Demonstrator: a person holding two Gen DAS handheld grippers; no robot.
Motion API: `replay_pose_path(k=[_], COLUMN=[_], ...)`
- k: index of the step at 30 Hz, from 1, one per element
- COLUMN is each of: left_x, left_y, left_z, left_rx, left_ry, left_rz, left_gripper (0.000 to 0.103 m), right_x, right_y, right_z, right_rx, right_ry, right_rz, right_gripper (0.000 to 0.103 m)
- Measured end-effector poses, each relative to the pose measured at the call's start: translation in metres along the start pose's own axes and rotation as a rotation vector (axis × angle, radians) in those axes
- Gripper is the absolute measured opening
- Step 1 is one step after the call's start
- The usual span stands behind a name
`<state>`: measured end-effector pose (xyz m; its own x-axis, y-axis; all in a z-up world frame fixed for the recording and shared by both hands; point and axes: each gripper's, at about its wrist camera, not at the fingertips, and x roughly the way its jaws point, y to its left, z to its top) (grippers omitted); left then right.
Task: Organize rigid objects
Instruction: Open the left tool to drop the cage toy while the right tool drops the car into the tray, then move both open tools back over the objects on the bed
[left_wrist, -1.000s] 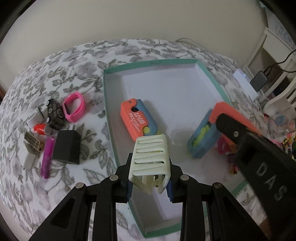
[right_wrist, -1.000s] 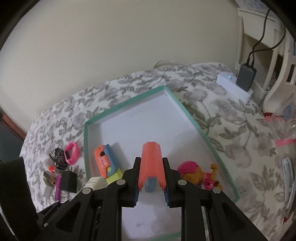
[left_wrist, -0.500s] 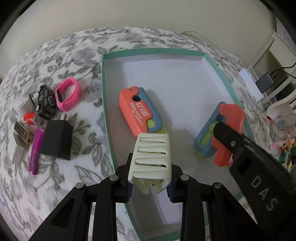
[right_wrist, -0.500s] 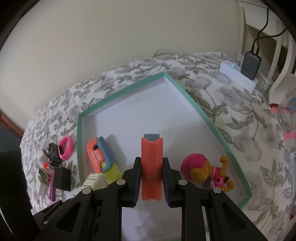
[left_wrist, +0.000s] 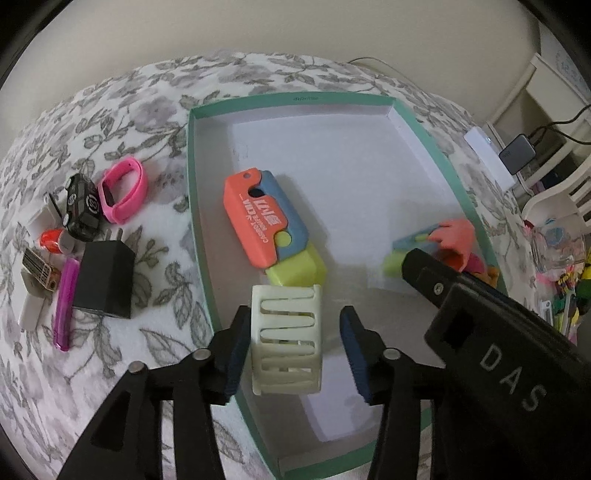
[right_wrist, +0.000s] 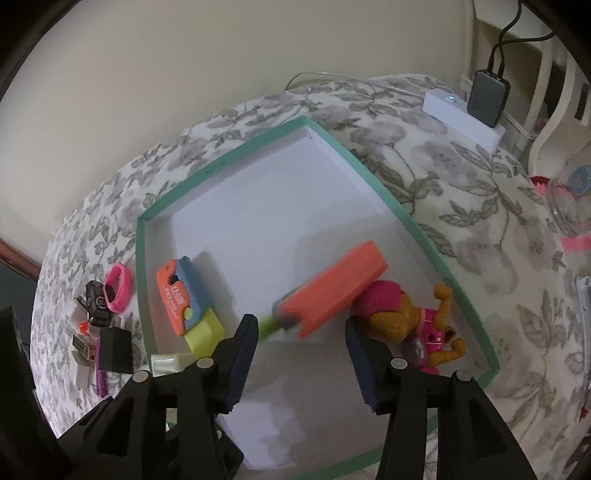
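My left gripper (left_wrist: 295, 354) hangs over the near left corner of the teal-rimmed white box (left_wrist: 192, 184). Its jaws are opening. A cream slotted clip (left_wrist: 286, 339) stands between them, close to the left pad and clear of the right one. My right gripper (right_wrist: 301, 360) is over the box (right_wrist: 406, 218) too, its jaws opening with nothing between them. Just past its tips a blurred orange toy knife (right_wrist: 332, 291) tilts onto a pink and brown toy pup (right_wrist: 402, 314). A second orange, blue and yellow toy knife (left_wrist: 266, 225) lies flat in the box.
Left of the box on the flowered cloth lie a pink wristband (left_wrist: 123, 194), a black toy car (left_wrist: 83, 206), a black charger (left_wrist: 105, 282), a purple tube (left_wrist: 66, 302) and small bits. A white power strip (right_wrist: 461, 114) and clutter sit at the right.
Both grippers have gone from shut to open. The cream clip is let go between the left jaws. The orange toy knife has left the right jaws and tipped right onto the toy pup.
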<state>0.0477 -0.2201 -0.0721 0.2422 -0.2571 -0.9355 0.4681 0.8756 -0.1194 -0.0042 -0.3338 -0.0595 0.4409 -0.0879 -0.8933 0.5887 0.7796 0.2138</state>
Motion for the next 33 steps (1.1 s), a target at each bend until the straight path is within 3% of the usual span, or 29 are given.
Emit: replay_pose_path(k=[8,19,22,24,29,33], left_x=[-0.012,-0.05,-0.057,-0.061,-0.067,-0.066], left_y=[0.01,0.033,0.044,0.052,0.073,0.083], left_z=[0.005,0.018,0.022,0.024,0.025,0.025], left_rx=[-0.036,-0.101,-0.134,-0.158,-0.223,-0.253], left_ry=[-0.012,-0.098,-0.12,-0.13,-0.134,-0.124], left_rz=[-0.026,-0.018,0.011,0.026,0.056,0.085], left_gripper=[0.062,0.073,0.078,0.084,0.085,0.092], right_x=[-0.014,-0.059,-0.068,-0.072,-0.069,-0.06], right_y=[-0.002,0.005,0.008,0.011,0.015,0.02], right_z=[0.006,0.02,0.023,0.023,0.021,0.017], right_rx=[0.018,-0.004,-0.017,-0.023,-0.039,-0.063], right_ry=[-0.014,-0.121,-0.146,-0.159,-0.151,-0.128], right_rz=[-0.011,-0.027,-0.041,-0.046,-0.059,-0.076], right_gripper=[0.054,0.054,0.064,0.064,0.066,0.072])
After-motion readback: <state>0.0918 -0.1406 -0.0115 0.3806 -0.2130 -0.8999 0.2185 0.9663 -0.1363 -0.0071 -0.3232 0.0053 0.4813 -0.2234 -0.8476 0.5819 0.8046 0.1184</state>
